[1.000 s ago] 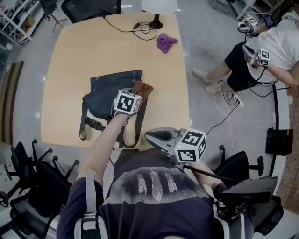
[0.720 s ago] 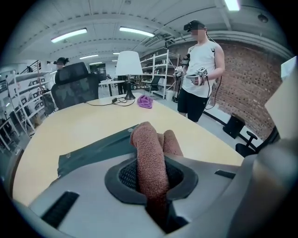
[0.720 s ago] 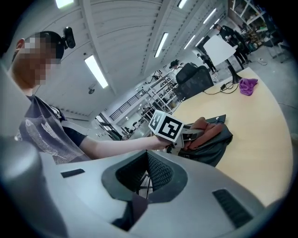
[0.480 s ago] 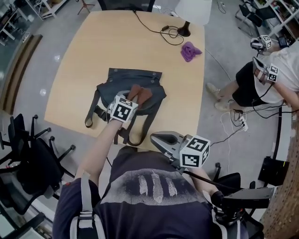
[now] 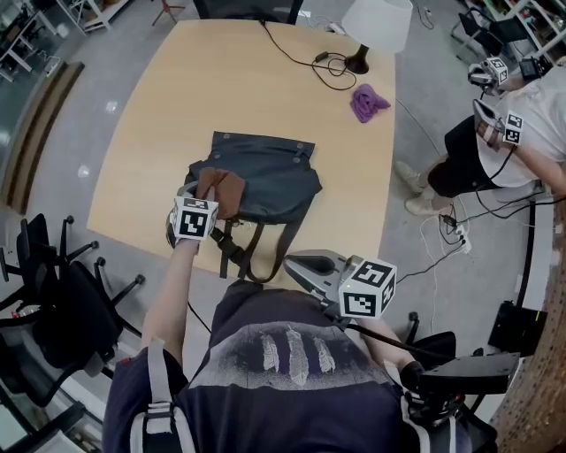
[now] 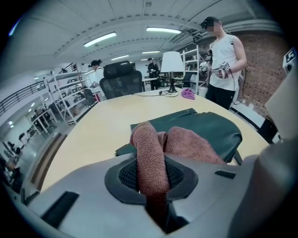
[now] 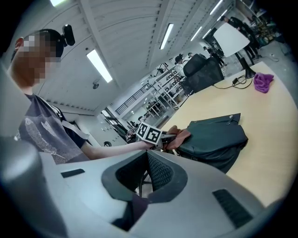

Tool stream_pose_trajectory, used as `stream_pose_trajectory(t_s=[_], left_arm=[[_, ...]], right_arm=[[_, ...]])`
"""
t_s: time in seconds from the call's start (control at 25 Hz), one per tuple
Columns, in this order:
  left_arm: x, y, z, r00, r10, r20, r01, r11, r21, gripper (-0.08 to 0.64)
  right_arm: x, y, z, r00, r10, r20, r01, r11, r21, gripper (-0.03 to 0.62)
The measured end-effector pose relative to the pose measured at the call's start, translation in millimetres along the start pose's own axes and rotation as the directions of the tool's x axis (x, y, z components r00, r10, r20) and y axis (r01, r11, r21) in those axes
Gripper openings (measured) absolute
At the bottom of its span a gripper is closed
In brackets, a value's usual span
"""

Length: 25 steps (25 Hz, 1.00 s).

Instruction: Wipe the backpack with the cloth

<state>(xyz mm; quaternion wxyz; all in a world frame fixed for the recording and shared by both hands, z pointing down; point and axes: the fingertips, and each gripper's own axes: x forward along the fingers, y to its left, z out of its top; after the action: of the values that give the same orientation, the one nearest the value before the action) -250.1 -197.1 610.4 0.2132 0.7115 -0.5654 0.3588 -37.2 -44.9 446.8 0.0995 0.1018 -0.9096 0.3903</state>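
1. Left claw [image 6: 152,193] is clenched on the brown cloth [image 6: 186,146]. One fold runs down between the jaws and the rest bunches out just ahead of them.
2. The cloth's free end rests on the backpack [image 5: 265,181], on the end nearest the left claw. The rest of the bag stretches ahead and to that claw's right, flat on the tabletop [image 5: 150,115].
3. Right claw [image 7: 145,183] is closed on nothing. It's held back near the person's body, off the tabletop, well behind the bag and apart from it.
4. Judgement: the wipe is mid-stroke at one end, and most of the flap ahead of the left claw looks uncovered.
5. To do it well:
   - Press the bunched cloth flat onto the fabric, not the claw tips.
   - Stroke away from the claw along the flap in overlapping passes.
   - Hold the clamp firm so the fold doesn't slip out.
6. Risk: the bag is soft and nothing pins it, so a push may slide or rumple it. The idle right claw could hold down the near edge or the straps [image 5: 252,257], which trail back toward it over the tabletop edge.
7. Container: the backpack flap is down over the opening, with studs along the far edge. Contents can't be seen, and the bag sits fairly flat.
8. A purple rag [image 5: 367,102] lies far ahead of both claws beside the lamp [image 5: 376,22], not in use.
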Motion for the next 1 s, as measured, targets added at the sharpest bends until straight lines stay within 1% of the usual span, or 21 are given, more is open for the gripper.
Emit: stream_pose_trajectory(t_s=[0.08,0.16,0.2,0.24,0.32,0.36,0.44,0.56,0.64,0.8,0.92,1.0], left_arm=[[-9.3,38.8,-12.5,0.996,0.091,-0.025,-0.093,0.993,-0.070,0.057],[-14.6,75.0,-21.9,0.984,0.174,-0.042,-0.178,0.974,-0.137,0.057],[-14.7,88.1,-23.9,0.978,0.202,-0.047,-0.207,0.966,-0.155,0.057],[-13.1,96.9,-24.0,0.974,0.220,-0.052,-0.226,0.961,-0.162,0.057],[-4.9,103.4,-18.1,0.970,0.234,-0.061,-0.240,0.961,-0.139,0.057],[1.7,101.8,-12.5,0.971,0.229,-0.063,-0.235,0.965,-0.116,0.057],[18.3,88.8,2.1,0.979,0.193,-0.067,-0.197,0.978,-0.070,0.057],[43.4,58.1,23.1,0.989,0.128,-0.081,-0.128,0.992,-0.003,0.057],[57.1,33.7,38.5,0.993,0.085,-0.077,-0.081,0.995,0.059,0.057],[73.3,-8.1,60.1,0.996,0.021,-0.084,-0.008,0.987,0.158,0.057],[79.8,-38.8,70.1,0.995,-0.037,-0.096,0.056,0.976,0.210,0.057],[84.8,-63.5,75.4,0.991,-0.081,-0.109,0.106,0.964,0.243,0.057]], right_arm=[[3.6,-0.7,1.4,1.000,-0.001,-0.003,0.001,1.000,-0.002,0.002],[6.5,-1.8,2.9,1.000,-0.004,-0.004,0.004,1.000,-0.001,0.002],[7.8,-2.3,3.5,1.000,-0.007,-0.004,0.007,1.000,0.000,0.002],[8.9,-2.7,4.1,1.000,-0.010,-0.003,0.010,1.000,0.000,0.002],[10.9,-3.4,5.6,1.000,-0.021,0.000,0.021,1.000,-0.002,0.002],[11.6,-3.9,6.5,1.000,-0.028,0.001,0.028,1.000,-0.005,0.002],[11.9,-5.2,8.3,0.999,-0.043,0.003,0.043,0.999,-0.012,0.002],[7.3,-7.2,11.3,0.997,-0.074,0.021,0.075,0.997,-0.020,0.002],[0.2,-8.5,13.1,0.993,-0.109,0.054,0.110,0.994,-0.014,0.002],[-19.5,-13.7,12.3,0.978,-0.177,0.115,0.175,0.984,0.023,0.002],[-33.4,-18.5,12.5,0.967,-0.203,0.151,0.198,0.979,0.046,0.002],[-39.5,-21.1,12.4,0.964,-0.208,0.166,0.202,0.978,0.052,0.002]])
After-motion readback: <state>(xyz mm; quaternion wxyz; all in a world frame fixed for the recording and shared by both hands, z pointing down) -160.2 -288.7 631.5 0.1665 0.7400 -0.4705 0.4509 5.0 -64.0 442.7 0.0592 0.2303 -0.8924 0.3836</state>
